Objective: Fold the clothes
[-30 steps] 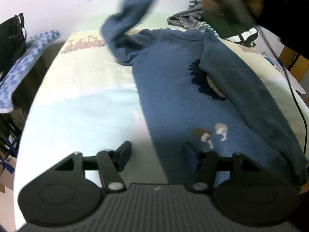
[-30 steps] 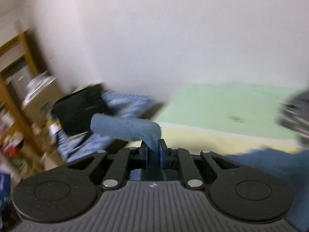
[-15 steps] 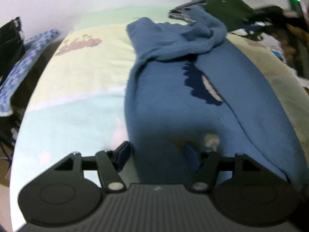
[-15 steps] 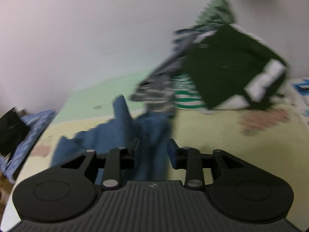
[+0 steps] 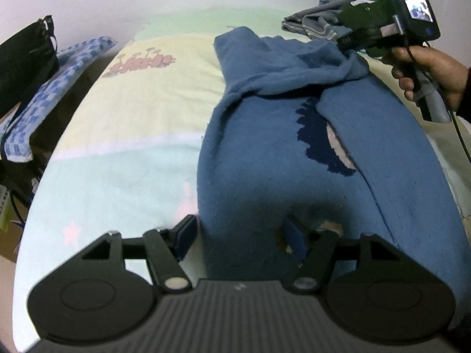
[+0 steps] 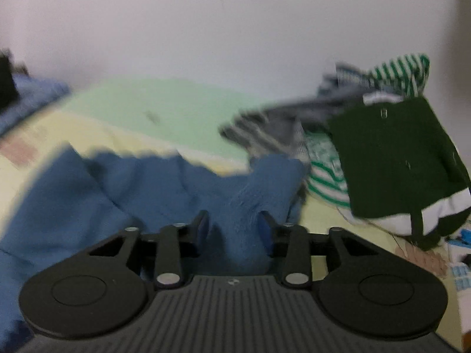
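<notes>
The blue sweater lies along the bed, filling the middle and right of the left wrist frame, one sleeve folded across its top. The left tongs stand apart over the hem. The right tongs are closing around the sleeve end, pads not yet pressing. Other clothes are heaped at upper right.

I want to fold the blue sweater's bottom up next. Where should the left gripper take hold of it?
Grip the blue sweater at its near hem corner, probably coming in from the bare sheet side. That edge lies flat and free there, and the open left gripper already straddles it.
</notes>
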Demonstrator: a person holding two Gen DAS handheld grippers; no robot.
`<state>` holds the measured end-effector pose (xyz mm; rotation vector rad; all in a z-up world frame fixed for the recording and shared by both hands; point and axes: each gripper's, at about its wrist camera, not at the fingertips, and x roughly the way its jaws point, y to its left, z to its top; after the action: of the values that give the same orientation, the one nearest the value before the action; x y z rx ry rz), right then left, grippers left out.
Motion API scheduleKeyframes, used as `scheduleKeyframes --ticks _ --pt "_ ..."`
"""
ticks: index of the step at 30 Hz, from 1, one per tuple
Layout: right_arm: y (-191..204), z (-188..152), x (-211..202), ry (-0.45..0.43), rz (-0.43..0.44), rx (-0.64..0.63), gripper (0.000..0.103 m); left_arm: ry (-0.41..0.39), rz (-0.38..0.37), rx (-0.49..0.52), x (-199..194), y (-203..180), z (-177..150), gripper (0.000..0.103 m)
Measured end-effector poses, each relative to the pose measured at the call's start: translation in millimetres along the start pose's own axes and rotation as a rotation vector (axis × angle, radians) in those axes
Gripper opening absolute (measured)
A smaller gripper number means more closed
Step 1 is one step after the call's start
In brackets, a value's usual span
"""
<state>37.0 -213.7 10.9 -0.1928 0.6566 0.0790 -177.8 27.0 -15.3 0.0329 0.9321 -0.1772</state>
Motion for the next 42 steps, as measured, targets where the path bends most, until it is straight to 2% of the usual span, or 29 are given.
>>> scheduleKeyframes --ticks 3,7,9,10,12,13,14,17,19,24,27,32,34,35,36,42 --pt "-25 -2 -18 -0.049 0.050 0.085 0.012 -0.003 -0.001 -0.003 0 1 0 0.067" --pt "-64 -12 -59 -0.130 0.119 0.255 0.011 -0.004 -0.013 0.014 1 0 2 0.058" --pt "-86 -30 -77 -0.122 0.137 0.363 0.012 -0.007 -0.019 0.030 1 -1 3 0.056" --pt "-96 -39 -84 -0.104 0.142 0.408 0.014 -0.009 -0.022 0.037 1 -1 3 0.056" --pt "-111 -59 -81 0.011 0.130 0.443 0.028 -0.009 -0.032 0.039 2 1 4 0.056" --pt "-117 -66 -79 0.054 0.126 0.459 0.031 -0.007 -0.039 0.037 3 2 5 0.056" --pt "-122 -73 -79 0.069 0.108 0.488 0.033 -0.006 -0.045 0.036 3 3 6 0.056" --pt "-139 -88 -78 0.091 0.119 0.650 0.051 0.002 -0.051 0.055 4 4 8 0.055" --pt "-147 -95 -75 0.102 0.133 0.772 0.052 0.005 -0.053 0.068 4 2 9 0.053" --pt "-149 -99 -72 0.109 0.098 0.957 0.051 0.006 -0.055 0.079 4 -1 11 0.042" --pt "-146 -101 -71 0.154 0.145 1.062 0.051 0.003 -0.048 0.079 2 -2 9 0.039" --pt "-134 -88 -60 0.091 0.050 0.958 0.042 -0.003 -0.042 0.066 0 -2 6 0.040" --pt "-129 -82 -52 0.059 0.005 0.903 0.032 0.000 -0.042 0.068 -1 -2 6 0.041" --pt "-127 -80 -49 0.055 -0.007 0.886 0.022 0.003 -0.042 0.069 -2 -1 6 0.041" --pt "-125 -78 -45 0.050 -0.019 0.869 0.017 0.006 -0.042 0.074 -3 -1 5 0.041" --pt "-124 -66 -39 0.038 -0.009 0.798 0.010 0.044 -0.080 0.031 -17 7 -11 0.040"
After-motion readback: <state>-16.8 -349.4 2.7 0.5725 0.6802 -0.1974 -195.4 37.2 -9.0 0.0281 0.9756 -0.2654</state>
